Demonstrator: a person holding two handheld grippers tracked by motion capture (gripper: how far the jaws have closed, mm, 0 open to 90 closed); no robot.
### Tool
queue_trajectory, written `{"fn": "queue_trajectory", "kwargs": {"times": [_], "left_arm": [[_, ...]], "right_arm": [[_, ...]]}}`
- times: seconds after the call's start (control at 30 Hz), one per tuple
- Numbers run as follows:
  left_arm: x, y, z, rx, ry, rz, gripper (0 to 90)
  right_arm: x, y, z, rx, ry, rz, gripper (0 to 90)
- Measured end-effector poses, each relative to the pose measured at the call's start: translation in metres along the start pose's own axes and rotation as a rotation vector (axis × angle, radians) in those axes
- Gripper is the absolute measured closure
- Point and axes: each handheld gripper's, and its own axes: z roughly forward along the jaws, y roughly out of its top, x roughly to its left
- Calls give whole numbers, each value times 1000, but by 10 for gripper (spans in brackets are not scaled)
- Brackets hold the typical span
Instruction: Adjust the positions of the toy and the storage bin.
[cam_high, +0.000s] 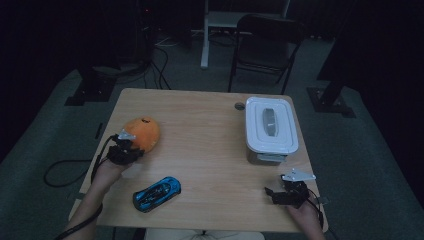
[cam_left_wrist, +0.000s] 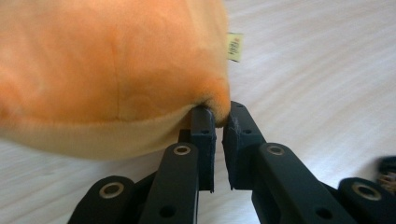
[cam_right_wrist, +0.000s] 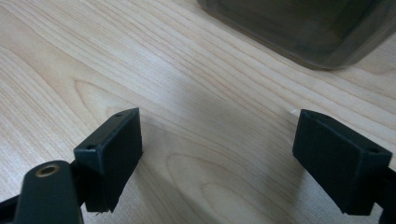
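An orange plush toy (cam_high: 142, 132) lies at the table's left side. My left gripper (cam_high: 131, 144) is at its near edge. In the left gripper view the jaws (cam_left_wrist: 219, 116) are pinched together on a fold of the orange plush toy (cam_left_wrist: 107, 70) at its lower right rim, beside a small yellow tag (cam_left_wrist: 235, 46). My right gripper (cam_high: 274, 194) rests near the table's front right corner. In the right gripper view it (cam_right_wrist: 219, 140) stands open over bare wood, with nothing between its fingers.
A blue toy car (cam_high: 156, 193) lies near the front edge, between the two hands. A grey box with a white lid (cam_high: 270, 127) stands at the right, and its dark wall (cam_right_wrist: 303, 28) is just beyond the right gripper. A folding chair (cam_high: 265, 40) stands behind the table (cam_high: 200, 135).
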Motion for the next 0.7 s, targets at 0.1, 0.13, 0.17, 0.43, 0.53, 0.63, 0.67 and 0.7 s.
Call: {"fn": "queue_trajectory", "kwargs": {"times": [0.1,0.13,0.17,0.43,0.53,0.63,0.67,0.7], "left_arm": [[-12,-2,-2,13,-10,38,825],[-14,-2,-4,10,-14,29,825],[-14,-2,-7,8,-23,18,814],[-21,15,-45,-75,44,49,556],[-14,25,-46,-95,116,24,474],[-7,34,-41,-108,157,-13,424],[-6,37,-38,-106,171,-16,397],[-5,40,-34,-102,182,-19,395]], "right_arm": [[0,0,0,0,0,0,152],[0,0,0,0,0,0,152],[0,0,0,0,0,0,152],[0,0,0,0,0,-1,152],[0,0,0,0,0,-1,152],[0,0,0,0,0,0,152],[0,0,0,0,0,0,152],[0,0,0,0,0,0,152]]}}
